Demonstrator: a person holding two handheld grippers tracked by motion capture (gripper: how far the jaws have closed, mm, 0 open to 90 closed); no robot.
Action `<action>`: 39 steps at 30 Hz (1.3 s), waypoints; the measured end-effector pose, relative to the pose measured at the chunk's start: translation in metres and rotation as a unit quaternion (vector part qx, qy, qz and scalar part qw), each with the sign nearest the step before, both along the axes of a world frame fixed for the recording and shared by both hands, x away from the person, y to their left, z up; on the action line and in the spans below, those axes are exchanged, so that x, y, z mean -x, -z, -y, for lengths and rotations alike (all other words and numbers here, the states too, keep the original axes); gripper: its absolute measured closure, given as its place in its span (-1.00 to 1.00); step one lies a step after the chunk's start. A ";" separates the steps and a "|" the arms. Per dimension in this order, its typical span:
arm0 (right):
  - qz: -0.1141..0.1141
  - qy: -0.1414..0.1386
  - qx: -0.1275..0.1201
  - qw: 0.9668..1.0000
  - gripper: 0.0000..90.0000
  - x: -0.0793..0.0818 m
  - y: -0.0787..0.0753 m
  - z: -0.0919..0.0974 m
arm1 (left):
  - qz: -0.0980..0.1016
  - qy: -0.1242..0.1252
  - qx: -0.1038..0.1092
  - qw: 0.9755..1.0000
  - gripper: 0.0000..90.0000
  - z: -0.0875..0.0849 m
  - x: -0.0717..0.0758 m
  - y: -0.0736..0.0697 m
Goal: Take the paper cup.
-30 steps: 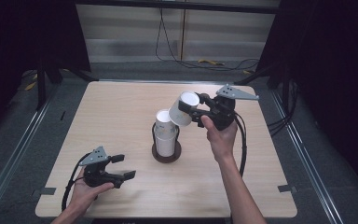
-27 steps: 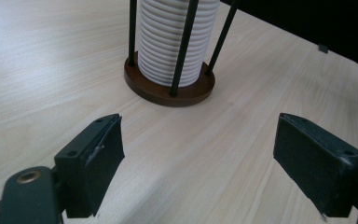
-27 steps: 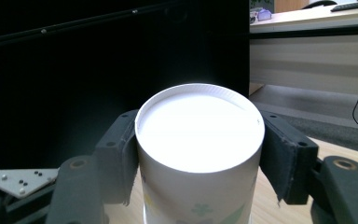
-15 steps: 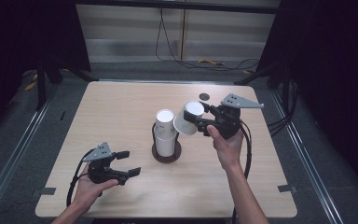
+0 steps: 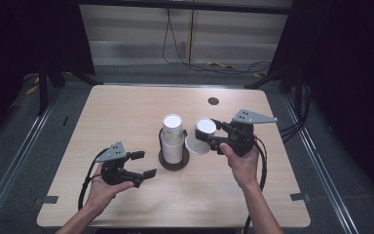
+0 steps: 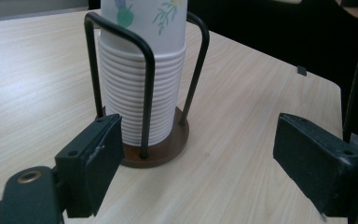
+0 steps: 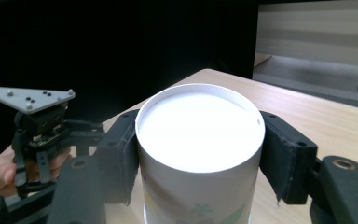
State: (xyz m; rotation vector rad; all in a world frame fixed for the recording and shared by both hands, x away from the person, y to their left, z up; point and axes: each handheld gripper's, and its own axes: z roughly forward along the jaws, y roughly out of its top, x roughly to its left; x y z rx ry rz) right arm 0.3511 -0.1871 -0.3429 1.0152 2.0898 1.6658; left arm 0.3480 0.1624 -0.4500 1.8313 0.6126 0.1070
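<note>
**High view: right gripper holding one cup beside the stack**

High view: right gripper (image 5: 213, 138) is clamped on a single paper cup (image 5: 200, 136), off the table, just right of the cup stack (image 5: 172, 137) in its wire holder (image 5: 174, 159) mid-table. Left gripper (image 5: 140, 164) idles near the front edge, jaws wide apart, nothing between them.

Risks, my read: thin cup wall, too hard a squeeze buckles it; swinging left clips the stack or holder and tips it.

Cup is tilted, long axis leaning; closed bottom faces up and away from the gripper, open mouth toward the stack's base.
</note>
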 end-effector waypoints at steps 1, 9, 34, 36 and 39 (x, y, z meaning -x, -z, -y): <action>0.000 -0.002 0.005 1.000 -0.20 0.001 0.002 -0.001 | 0.003 0.002 0.001 1.000 -0.64 0.002 0.000 -0.002; -0.019 -0.028 0.009 0.999 -0.20 0.008 0.018 -0.015 | 0.011 0.007 0.002 1.000 -0.64 0.010 -0.006 -0.015; -0.052 -0.082 0.018 0.995 -0.20 0.013 0.045 -0.047 | 0.012 0.060 0.023 0.998 -0.65 0.019 0.000 -0.010; -0.053 -0.083 0.018 0.995 -0.20 0.013 0.046 -0.048 | 0.011 0.062 0.024 0.998 -0.65 0.019 0.000 -0.009; -0.055 -0.092 0.016 0.994 -0.20 0.013 0.048 -0.052 | 0.008 0.070 0.021 0.997 -0.65 0.023 0.001 -0.007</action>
